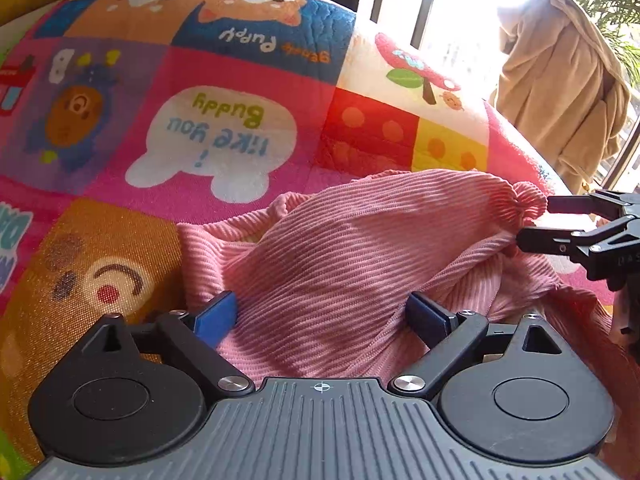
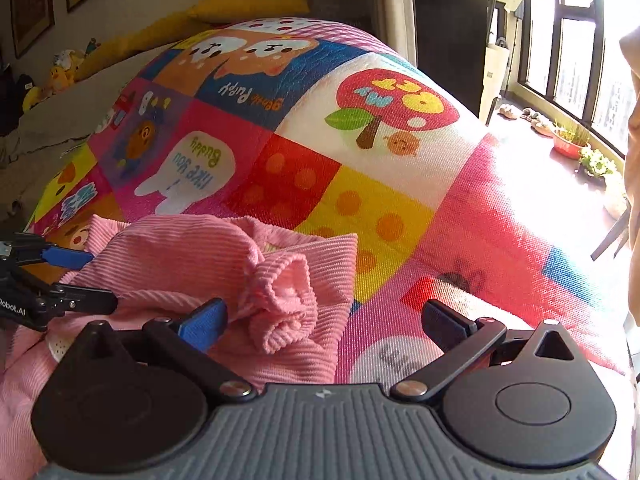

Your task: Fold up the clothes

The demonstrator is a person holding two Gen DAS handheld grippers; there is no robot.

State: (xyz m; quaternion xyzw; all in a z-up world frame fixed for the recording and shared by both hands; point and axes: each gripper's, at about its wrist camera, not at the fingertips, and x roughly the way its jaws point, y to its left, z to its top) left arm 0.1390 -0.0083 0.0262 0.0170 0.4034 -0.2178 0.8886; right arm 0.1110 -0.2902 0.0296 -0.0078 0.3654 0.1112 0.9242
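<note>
A pink ribbed garment (image 1: 340,248) lies bunched on a colourful cartoon blanket (image 1: 224,80). My left gripper (image 1: 324,316) is open, its blue pads (image 1: 216,316) set wide on either side of a raised fold of the garment. My right gripper (image 2: 324,320) is open too, with the garment's bunched cuff (image 2: 284,304) lying between its fingers, near the left pad (image 2: 204,320). In the left wrist view the right gripper (image 1: 536,220) sits at the garment's right end. In the right wrist view the left gripper (image 2: 96,280) sits at the garment's left side.
The blanket (image 2: 360,152) covers a bed. Yellow pillows (image 2: 248,4) lie at its head. A beige coat (image 1: 560,88) hangs at the right by the bright window (image 2: 576,40). Potted plants (image 2: 572,140) stand on the sill. Soft toys (image 2: 60,72) sit at the far left.
</note>
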